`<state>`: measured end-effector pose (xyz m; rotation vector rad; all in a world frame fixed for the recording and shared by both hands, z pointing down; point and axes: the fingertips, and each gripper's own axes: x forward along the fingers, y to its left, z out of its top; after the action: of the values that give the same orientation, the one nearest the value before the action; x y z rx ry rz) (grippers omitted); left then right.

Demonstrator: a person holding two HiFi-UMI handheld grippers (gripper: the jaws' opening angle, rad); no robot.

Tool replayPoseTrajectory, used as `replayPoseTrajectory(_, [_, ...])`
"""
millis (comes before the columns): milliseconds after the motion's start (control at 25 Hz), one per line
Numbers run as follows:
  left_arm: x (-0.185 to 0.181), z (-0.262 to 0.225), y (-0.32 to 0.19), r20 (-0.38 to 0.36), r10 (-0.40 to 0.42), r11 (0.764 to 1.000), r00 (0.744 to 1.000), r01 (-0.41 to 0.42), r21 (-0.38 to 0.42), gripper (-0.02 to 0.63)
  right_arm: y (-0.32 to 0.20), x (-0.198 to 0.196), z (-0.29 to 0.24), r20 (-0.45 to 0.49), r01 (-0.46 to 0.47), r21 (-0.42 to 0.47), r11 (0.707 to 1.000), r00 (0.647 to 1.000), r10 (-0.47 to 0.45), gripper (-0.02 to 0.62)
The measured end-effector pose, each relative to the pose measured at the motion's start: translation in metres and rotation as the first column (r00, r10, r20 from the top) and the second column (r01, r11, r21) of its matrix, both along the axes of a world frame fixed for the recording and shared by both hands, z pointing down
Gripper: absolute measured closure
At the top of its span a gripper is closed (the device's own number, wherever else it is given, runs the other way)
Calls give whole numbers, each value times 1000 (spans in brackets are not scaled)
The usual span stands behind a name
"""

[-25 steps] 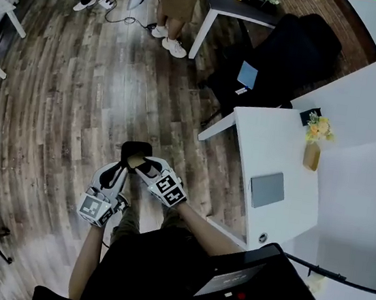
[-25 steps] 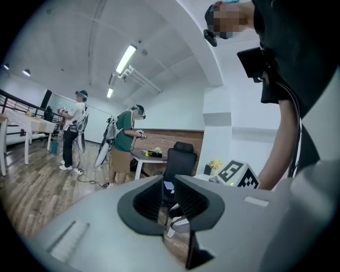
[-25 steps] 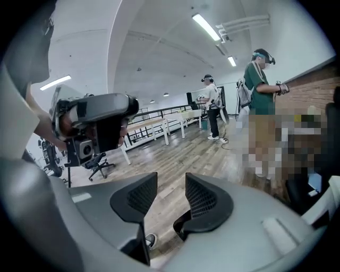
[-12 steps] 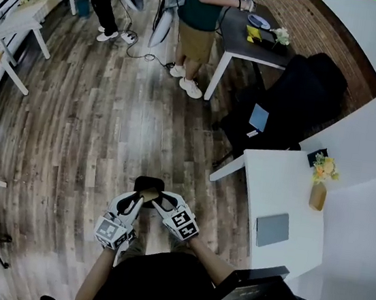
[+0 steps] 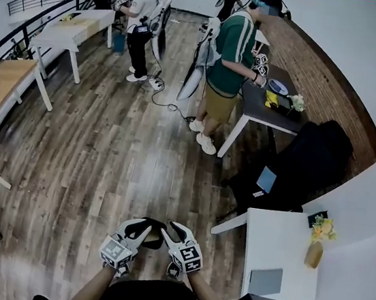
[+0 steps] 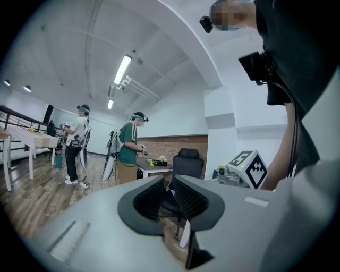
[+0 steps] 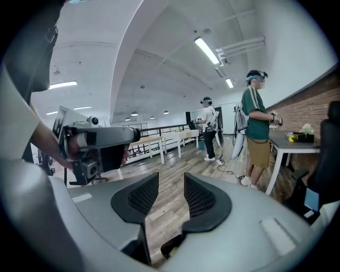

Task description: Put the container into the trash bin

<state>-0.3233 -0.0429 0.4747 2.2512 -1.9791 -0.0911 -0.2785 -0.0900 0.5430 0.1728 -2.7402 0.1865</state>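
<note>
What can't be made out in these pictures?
- Head view: the dark object between the left tool and right tool is small and half covered by them; bin or container, unclear.
- Right gripper view: a dark shape under the jaws, mostly hidden by the tool's body.

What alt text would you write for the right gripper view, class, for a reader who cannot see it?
The right tongs stand open with nothing between their dark ribbed pads, only wood floor beyond. The left tongs show at left; at right a person in a green shirt stands at a dark table.
</note>
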Motion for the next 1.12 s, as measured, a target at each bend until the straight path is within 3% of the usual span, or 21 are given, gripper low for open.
replayPoseTrajectory(280, [-26,-62,-20,66,-40,993,997,33,110,569,-20,-29,-88,179,-11,112,994,984,-9,442])
replayPoseTrajectory(640, [-54,-162,-40,157,-147,954,977,98,285,569,-31,-51,-240,419,-70,251,966,907,-44,482])
replayPoseTrajectory(920, [-42,-167,-41,196,-125,972,973,80,222,571,-17,-48,-255,429,-105,331,938,902,-51,535])
replayPoseTrajectory(1120, [-41,-152,-20,138,-152,972,979,123,199,572,-3,-43,-232,408,-119,304,945,913,-16,558])
